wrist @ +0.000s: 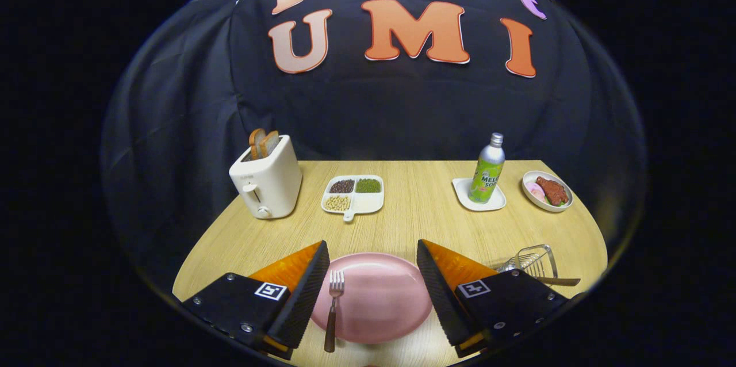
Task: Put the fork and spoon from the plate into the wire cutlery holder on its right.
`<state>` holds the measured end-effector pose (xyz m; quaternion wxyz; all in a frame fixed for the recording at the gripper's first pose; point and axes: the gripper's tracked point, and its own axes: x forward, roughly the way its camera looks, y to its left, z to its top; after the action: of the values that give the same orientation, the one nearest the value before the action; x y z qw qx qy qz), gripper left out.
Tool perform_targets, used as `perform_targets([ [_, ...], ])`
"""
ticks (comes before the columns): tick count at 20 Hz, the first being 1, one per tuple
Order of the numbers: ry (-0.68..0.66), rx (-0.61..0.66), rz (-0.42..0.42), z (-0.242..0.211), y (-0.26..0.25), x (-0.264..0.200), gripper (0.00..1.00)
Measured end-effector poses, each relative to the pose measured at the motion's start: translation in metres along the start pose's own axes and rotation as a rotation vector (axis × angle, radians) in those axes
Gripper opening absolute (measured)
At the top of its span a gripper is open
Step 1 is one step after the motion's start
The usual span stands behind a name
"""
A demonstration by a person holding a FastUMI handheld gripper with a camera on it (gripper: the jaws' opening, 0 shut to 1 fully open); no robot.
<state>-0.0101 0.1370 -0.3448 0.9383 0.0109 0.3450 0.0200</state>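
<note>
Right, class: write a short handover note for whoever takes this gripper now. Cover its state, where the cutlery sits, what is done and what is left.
Gripper: open, holding nothing, fingers spread above the pink plate.
Fork: on the plate, tines pointing away, beside the left finger; handle hangs over the plate's near rim.
Holder: on the table, right of the plate, beyond the right finger. A handle sticks out of it, likely the spoon, though its bowl is hidden.
Done: the spoon, it seems.
Left: grip the fork and put it in the holder.
</note>
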Motion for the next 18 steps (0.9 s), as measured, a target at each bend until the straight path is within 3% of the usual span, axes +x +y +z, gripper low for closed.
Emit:
perform_targets([
  [12, 0.331, -0.084, 0.102, -0.120, 0.044, 0.028, 0.91],
  [18, 0.499, -0.092, 0.133, -0.152, 0.050, 0.031, 0.62],
])
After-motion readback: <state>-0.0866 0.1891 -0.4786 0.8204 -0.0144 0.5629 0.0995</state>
